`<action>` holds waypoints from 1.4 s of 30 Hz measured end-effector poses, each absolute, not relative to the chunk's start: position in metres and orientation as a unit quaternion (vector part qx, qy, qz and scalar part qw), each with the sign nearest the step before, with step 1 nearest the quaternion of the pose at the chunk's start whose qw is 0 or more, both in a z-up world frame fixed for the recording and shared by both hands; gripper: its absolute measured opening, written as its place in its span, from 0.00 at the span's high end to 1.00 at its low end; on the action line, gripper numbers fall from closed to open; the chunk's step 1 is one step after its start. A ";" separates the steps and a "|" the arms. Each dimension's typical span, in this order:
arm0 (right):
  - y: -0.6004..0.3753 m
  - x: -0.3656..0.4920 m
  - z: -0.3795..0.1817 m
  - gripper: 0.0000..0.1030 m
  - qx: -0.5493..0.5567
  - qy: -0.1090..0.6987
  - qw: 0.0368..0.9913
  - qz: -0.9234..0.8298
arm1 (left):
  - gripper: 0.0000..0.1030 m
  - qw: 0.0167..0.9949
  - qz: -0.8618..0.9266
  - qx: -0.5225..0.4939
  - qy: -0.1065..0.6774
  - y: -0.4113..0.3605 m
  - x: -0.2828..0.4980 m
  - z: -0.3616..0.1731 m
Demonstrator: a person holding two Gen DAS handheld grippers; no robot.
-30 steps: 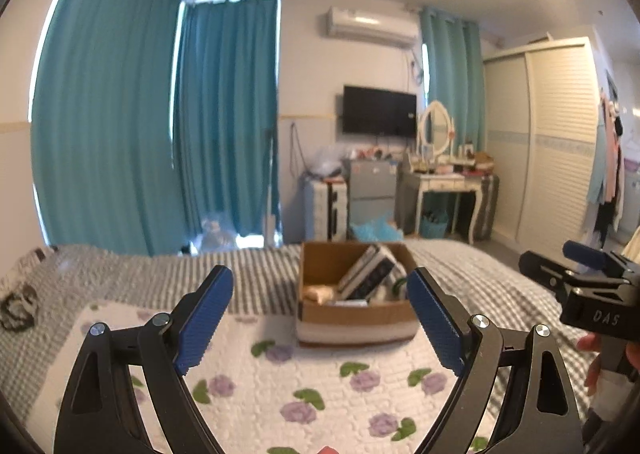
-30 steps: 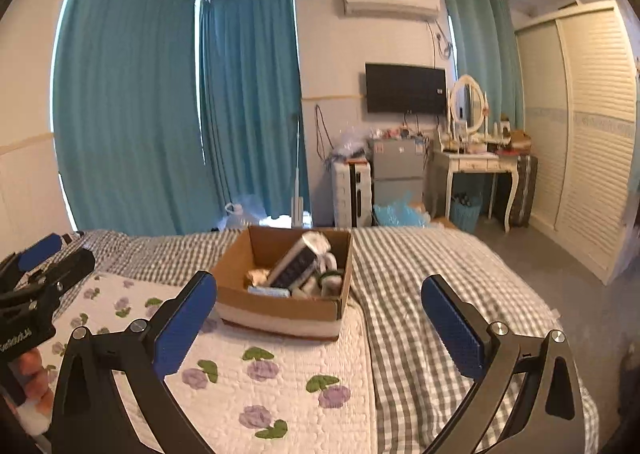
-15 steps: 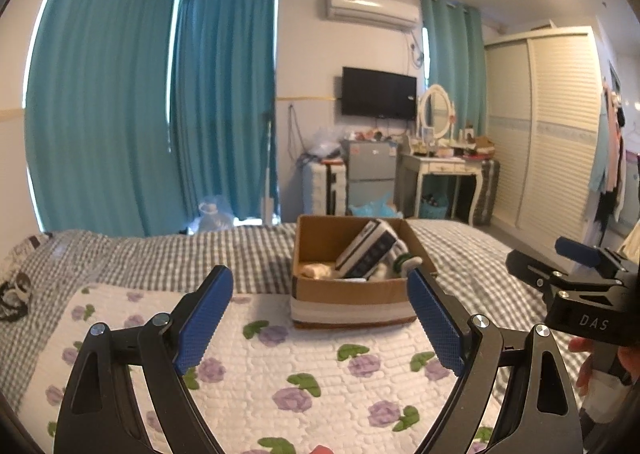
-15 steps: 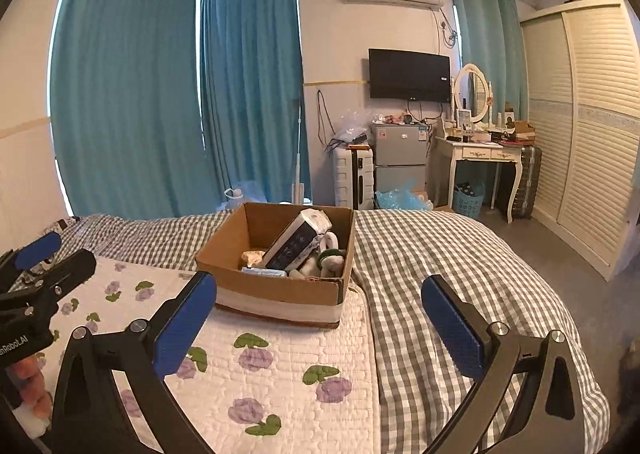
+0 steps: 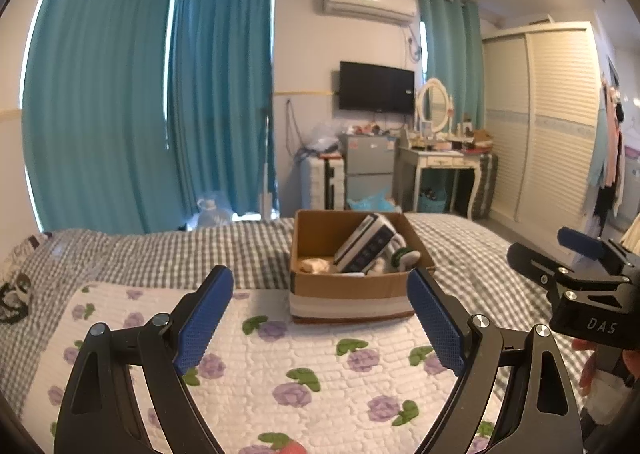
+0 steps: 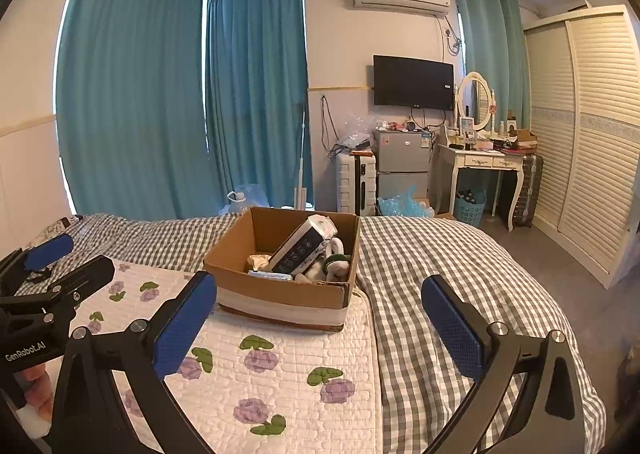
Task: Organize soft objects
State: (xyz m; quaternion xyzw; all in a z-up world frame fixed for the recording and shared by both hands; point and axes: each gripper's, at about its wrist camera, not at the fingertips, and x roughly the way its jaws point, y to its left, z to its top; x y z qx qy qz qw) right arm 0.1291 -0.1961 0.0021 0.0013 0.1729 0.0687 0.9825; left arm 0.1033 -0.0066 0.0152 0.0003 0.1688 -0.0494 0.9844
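We hold the left gripper (image 5: 320,318) and right gripper (image 6: 320,324) spread wide, gripping nothing. The box (image 5: 352,294) of soft things sits ahead between both jaws, on the quilt (image 5: 300,366).

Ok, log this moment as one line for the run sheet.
left gripper: open, empty | right gripper: open, empty | cardboard box: on floral quilt, holds soft items | phase: approach, nothing grasped
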 end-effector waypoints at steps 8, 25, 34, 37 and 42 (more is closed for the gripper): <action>-0.196 0.128 0.002 0.00 0.005 0.170 0.983 0.069 | 0.13 0.985 -0.049 0.003 0.165 -0.007 0.103 0.016; -0.193 0.125 0.005 0.00 0.005 0.166 0.984 0.070 | 0.13 0.986 -0.049 0.008 0.159 -0.006 0.103 0.019; -0.192 0.125 0.005 0.00 0.005 0.167 0.984 0.068 | 0.13 0.986 -0.048 0.005 0.162 -0.004 0.103 0.020; -0.192 0.125 0.005 0.00 0.006 0.165 0.984 0.068 | 0.13 0.985 -0.049 0.005 0.162 -0.003 0.104 0.020; -0.192 0.125 0.004 0.00 0.008 0.166 0.984 0.066 | 0.13 0.985 -0.053 0.003 0.165 -0.002 0.105 0.020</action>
